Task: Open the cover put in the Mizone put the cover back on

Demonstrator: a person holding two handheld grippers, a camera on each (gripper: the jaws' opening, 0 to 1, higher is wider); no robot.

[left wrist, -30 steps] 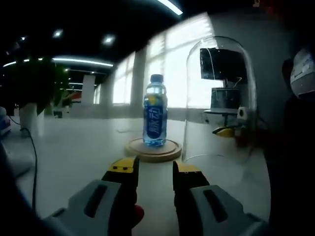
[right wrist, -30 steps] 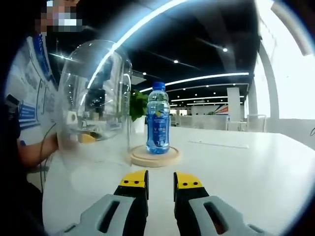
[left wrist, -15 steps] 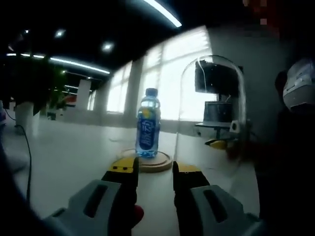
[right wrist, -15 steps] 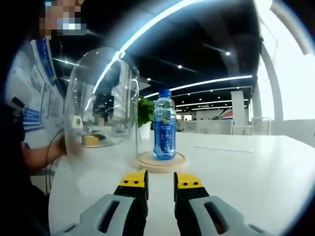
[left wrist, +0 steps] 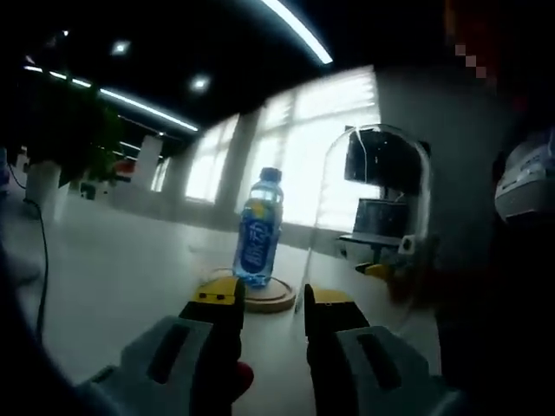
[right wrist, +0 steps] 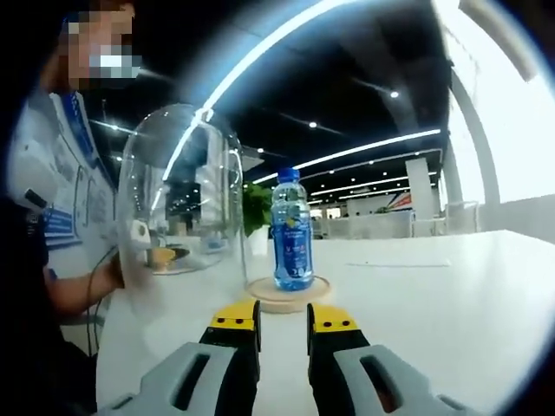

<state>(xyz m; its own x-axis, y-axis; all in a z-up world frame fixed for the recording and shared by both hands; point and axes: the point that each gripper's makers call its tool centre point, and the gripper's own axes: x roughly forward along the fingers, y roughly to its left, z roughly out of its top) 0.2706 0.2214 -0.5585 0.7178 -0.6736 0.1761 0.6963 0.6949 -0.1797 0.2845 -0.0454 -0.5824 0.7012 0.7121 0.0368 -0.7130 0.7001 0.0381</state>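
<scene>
On the white tabletop [right wrist: 451,295], a clear plastic Mizone bottle with a blue cap and blue label [right wrist: 291,230] stands upright at the centre of a round, pale wooden base [right wrist: 288,295]. From the left gripper view the same bottle [left wrist: 258,227] sits on the same wooden disc [left wrist: 264,296], with bright windows far behind it.

Just beside the base, a tall clear glass dome cover [right wrist: 180,204] stands apart from the bottle, not over it. It lies to the left of the bottle in the right gripper view and to the right of it in the left gripper view, where the dome [left wrist: 375,212] shows a dark screen through its glass. Whether its lower rim touches the table or is held slightly above it I cannot tell. A person's hand [right wrist: 111,273] is at the dome's far left side in the right gripper view, and a person in a white top with a blue lanyard sits behind it.

Near the bottom of the left gripper view, the left gripper [left wrist: 270,299], grey with yellow tips, points at the bottle; its jaws stand a narrow gap apart with nothing between them. The right gripper [right wrist: 284,318] likewise aims at the base, its yellow-tipped jaws narrowly parted and empty, short of the wooden disc.

A green potted plant [right wrist: 253,208] shows far behind the bottle.
</scene>
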